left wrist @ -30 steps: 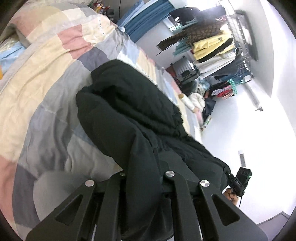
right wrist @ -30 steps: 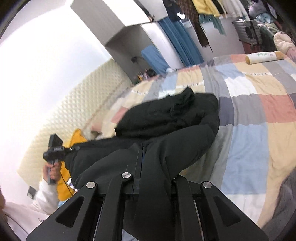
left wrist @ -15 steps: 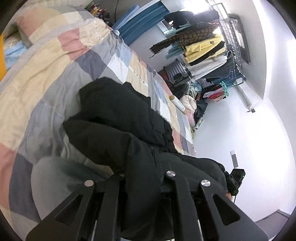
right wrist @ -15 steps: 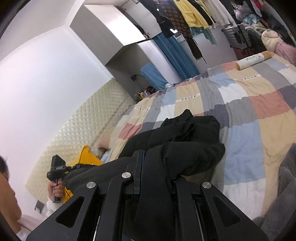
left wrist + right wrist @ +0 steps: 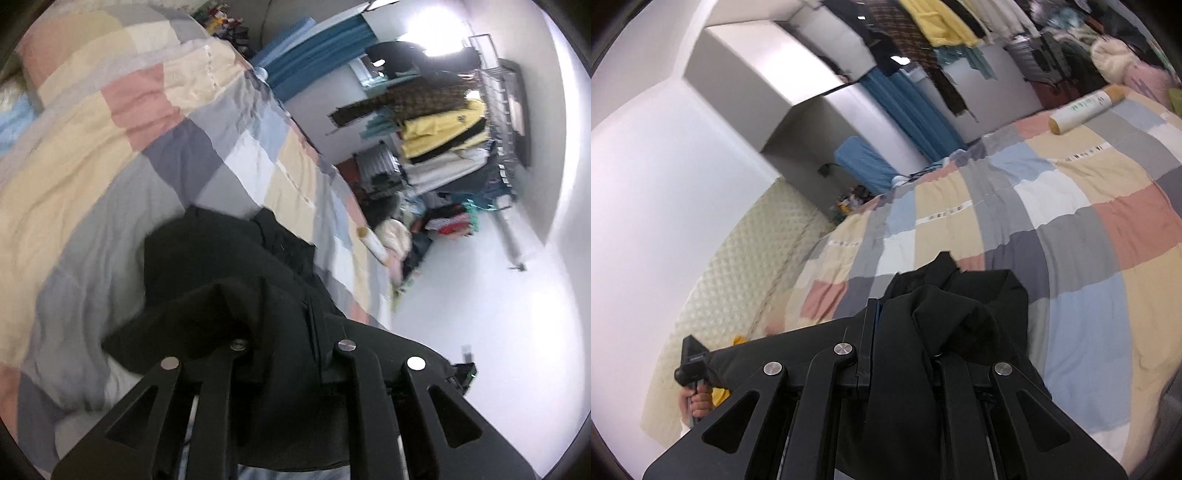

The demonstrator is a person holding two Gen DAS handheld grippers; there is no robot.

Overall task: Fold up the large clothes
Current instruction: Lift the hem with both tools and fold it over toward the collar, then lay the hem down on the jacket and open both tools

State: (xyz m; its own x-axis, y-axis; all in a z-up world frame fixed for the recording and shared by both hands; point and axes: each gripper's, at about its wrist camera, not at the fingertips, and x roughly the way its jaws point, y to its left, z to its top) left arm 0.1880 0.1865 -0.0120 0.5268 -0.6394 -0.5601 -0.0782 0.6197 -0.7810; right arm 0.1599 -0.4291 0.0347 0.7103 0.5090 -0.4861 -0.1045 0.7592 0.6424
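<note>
While both the left gripper (image 5: 291, 354) and right gripper (image 5: 890, 360) are clenching the black coat (image 5: 229, 266) above the bed (image 5: 110, 155), its bunched fabric is risking slipping and folding crookedly.

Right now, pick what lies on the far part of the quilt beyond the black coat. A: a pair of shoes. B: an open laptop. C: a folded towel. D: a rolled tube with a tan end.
D: the right wrist view shows a pale tube with a tan end lying on the quilt, well beyond the black coat and apart from it.

1 black garment (image 5: 229, 266), 2 hand-held grippers (image 5: 291, 354), 1 roll (image 5: 1086, 107)
</note>
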